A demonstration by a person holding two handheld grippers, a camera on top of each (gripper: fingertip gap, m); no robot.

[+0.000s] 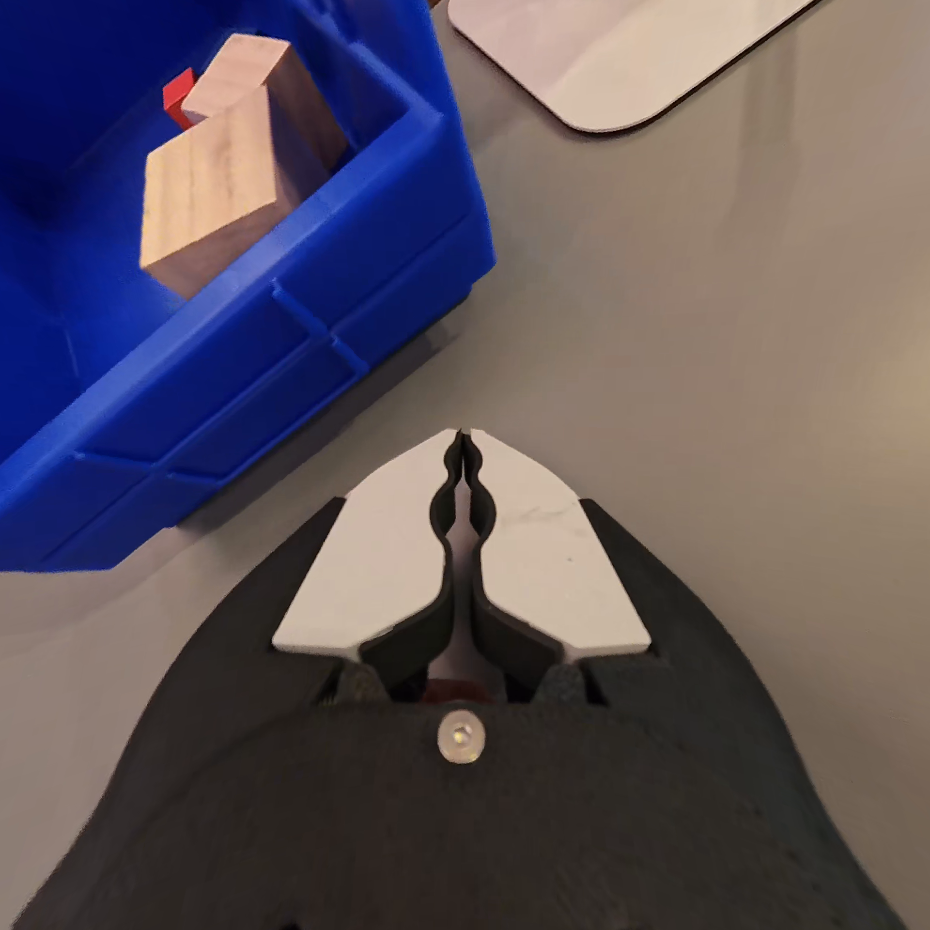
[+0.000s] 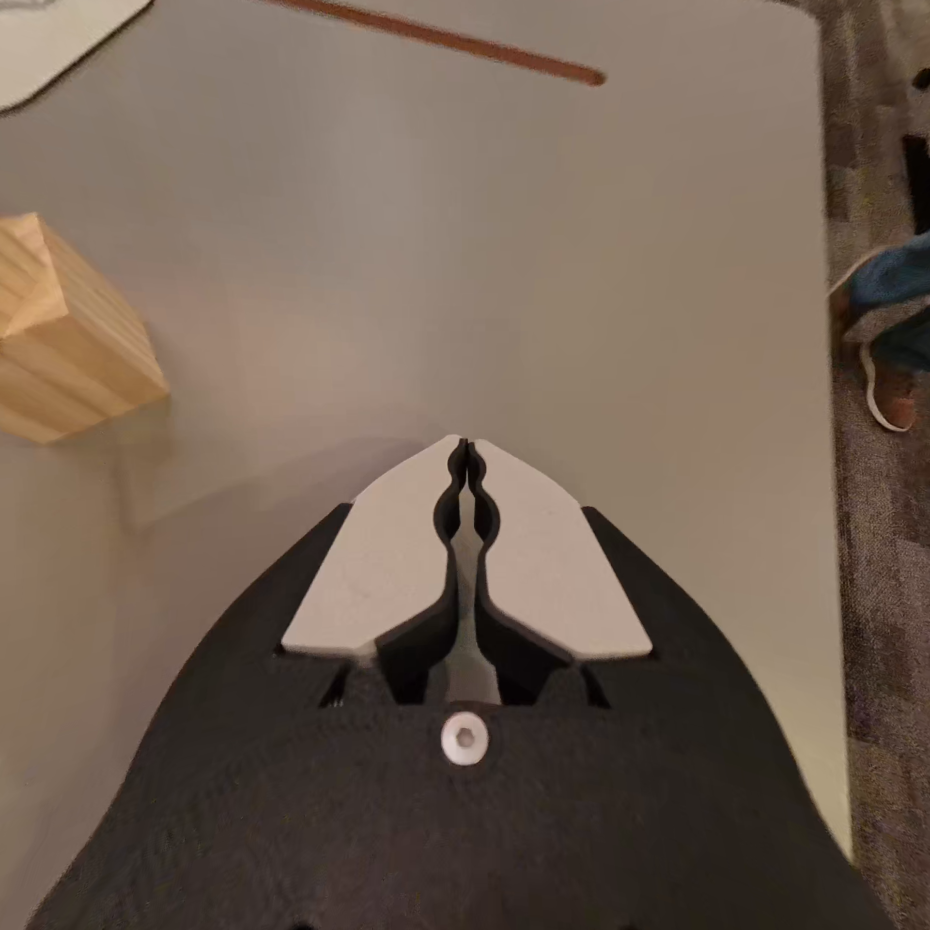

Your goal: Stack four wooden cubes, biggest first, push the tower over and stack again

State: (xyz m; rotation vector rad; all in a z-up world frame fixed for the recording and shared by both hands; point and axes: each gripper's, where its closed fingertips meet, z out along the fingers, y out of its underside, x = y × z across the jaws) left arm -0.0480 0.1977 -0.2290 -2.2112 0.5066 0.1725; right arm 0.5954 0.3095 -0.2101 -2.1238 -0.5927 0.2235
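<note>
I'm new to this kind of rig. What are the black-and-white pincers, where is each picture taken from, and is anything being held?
Each picture comes from a camera on a handheld two-finger gripper, looking along its fingers. The left gripper is shut and empty above a grey table, beside a blue bin holding two wooden blocks and a small red piece. The right gripper is also shut and empty; a large wooden cube stands on the table to its left. A shoe shows on the carpet past the table edge.
</note>
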